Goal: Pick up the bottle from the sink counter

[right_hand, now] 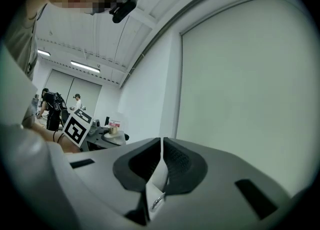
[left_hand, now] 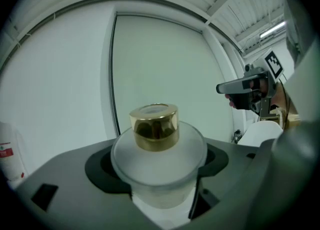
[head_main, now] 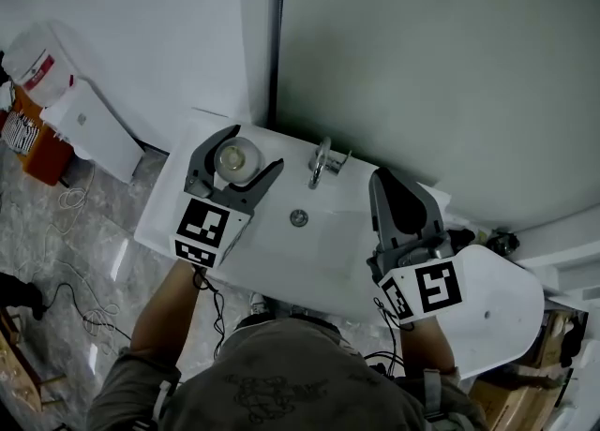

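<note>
Far left, floor: white plastic tub with red label (head_main: 33,62); contents not visible.
Left claw (head_main: 255,147): clenched on the round frosted-glass bottle with a gold cap (left_hand: 157,154), one dark pad against each side of its body. The bottle sits at the left end of the white sink tabletop (head_main: 155,223), left of the chrome tap (head_main: 322,162). The frosted wall hides its contents.
Oval white basin (head_main: 281,251): round drain (head_main: 298,218) at centre.
Right claw (right_hand: 161,141): jaws pressed together, nothing between them, held over the basin's right edge.
</note>
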Demonstrator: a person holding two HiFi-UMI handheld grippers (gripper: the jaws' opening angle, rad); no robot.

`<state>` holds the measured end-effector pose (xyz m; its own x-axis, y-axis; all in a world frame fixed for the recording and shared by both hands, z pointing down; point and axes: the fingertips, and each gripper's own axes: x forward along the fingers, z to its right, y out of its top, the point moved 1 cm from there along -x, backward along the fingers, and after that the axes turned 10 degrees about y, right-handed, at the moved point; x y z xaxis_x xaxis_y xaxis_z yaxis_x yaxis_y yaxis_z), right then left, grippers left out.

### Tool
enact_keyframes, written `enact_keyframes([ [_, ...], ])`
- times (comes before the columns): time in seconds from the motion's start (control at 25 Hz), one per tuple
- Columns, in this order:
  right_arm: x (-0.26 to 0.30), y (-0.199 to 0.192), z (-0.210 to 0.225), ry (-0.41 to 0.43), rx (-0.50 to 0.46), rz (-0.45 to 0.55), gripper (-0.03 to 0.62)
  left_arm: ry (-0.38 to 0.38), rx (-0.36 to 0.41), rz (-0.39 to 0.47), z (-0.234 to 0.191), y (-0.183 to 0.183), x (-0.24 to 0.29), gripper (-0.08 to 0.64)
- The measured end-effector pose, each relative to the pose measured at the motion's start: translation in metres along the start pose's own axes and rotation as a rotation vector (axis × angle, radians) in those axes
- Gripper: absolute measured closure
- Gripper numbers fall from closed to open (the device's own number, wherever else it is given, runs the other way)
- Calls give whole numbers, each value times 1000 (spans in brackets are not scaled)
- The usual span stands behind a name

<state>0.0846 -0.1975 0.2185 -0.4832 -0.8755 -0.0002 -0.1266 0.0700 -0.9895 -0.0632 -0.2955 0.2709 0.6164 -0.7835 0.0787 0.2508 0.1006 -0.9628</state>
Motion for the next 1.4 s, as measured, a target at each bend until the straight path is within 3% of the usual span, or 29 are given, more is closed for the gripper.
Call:
enact_keyframes([
  [0.52,-12,-2,-20,59,11,6,557,-13,-20,52,18,24,-63,209],
  [0.88,-16,-27,-36,90,5,-49,557,-5,-53,15,29,-4,-83,209],
  [1.12,-18,-42,-37,89,64,-47,557,-10,-61,-33,39,-31,-86,209],
  [1.28,-15,-60,-46,148,139,-69,557,-5,-59,-61,44,-45,-88,209],
  [1.4,-14,-69,-52,166,137,-91,557,-13,-66,-68,47,-51,-89,209],
])
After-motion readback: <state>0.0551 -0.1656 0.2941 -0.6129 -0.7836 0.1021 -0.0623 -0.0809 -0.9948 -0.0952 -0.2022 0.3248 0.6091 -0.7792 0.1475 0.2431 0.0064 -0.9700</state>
